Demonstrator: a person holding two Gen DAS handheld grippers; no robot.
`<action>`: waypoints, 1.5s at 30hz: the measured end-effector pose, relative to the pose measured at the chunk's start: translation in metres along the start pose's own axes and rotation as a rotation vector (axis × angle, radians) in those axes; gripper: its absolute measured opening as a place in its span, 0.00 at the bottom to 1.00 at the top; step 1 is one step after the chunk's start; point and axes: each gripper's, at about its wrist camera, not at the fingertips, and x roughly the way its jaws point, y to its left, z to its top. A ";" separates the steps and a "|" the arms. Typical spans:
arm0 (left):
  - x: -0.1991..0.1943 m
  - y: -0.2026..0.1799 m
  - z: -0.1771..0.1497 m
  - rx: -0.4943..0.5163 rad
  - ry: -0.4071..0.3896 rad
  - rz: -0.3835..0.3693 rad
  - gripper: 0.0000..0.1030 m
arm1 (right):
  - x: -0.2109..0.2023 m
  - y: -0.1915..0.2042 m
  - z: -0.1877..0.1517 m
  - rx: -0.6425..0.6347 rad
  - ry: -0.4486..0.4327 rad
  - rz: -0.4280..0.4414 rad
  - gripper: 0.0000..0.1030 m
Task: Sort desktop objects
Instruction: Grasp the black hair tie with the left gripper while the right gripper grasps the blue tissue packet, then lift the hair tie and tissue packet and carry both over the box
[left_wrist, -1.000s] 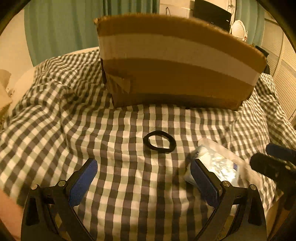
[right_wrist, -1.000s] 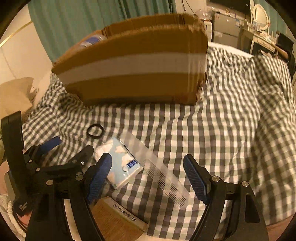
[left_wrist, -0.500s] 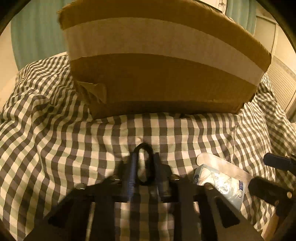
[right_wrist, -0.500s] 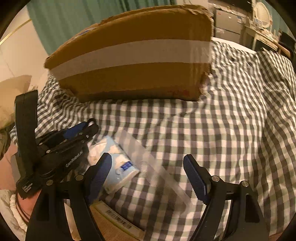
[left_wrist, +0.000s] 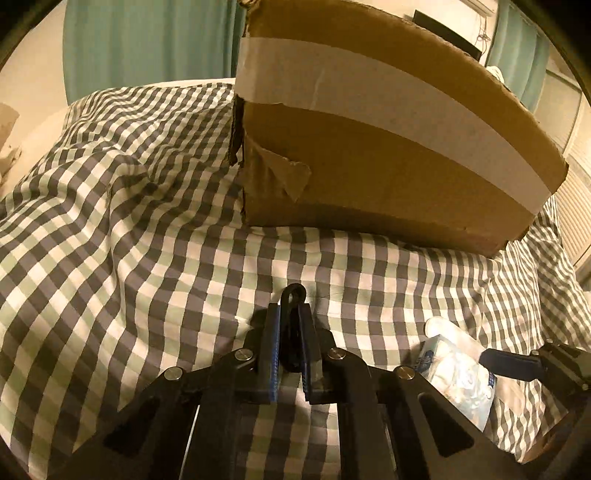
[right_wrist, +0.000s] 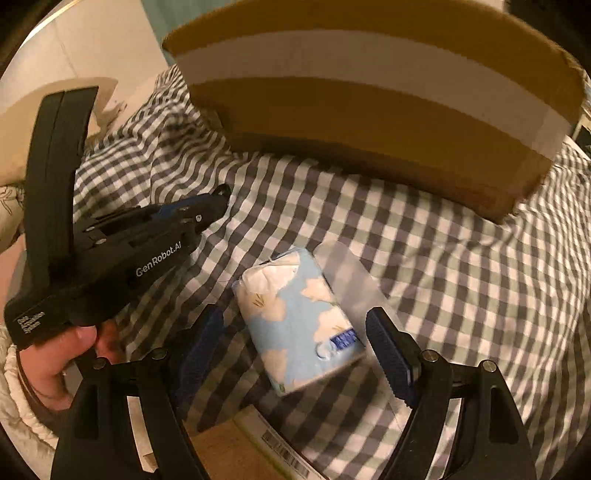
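Since 1 s ago: left gripper (left_wrist: 290, 325) now clamped on black hair tie (left_wrist: 293, 295); right gripper (right_wrist: 295, 339) wide apart over tissue pack (right_wrist: 295, 321). "GenRobot.AI" readable.

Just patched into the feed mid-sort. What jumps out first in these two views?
The big cardboard box with its white tape band fills the far side of the checked bedspread. Nearer, the left gripper is shut on a black hair tie. The right gripper is open, its fingers either side of a blue-and-white tissue pack.
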 end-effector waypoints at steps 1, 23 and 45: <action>-0.001 0.000 0.000 0.003 -0.001 0.001 0.09 | 0.003 0.002 0.001 -0.009 0.005 -0.006 0.77; -0.034 -0.025 -0.001 0.052 -0.055 0.005 0.09 | -0.039 0.014 0.002 0.006 -0.114 -0.085 0.57; -0.124 -0.044 0.002 0.091 -0.199 -0.062 0.09 | -0.143 0.032 -0.007 0.076 -0.300 -0.129 0.57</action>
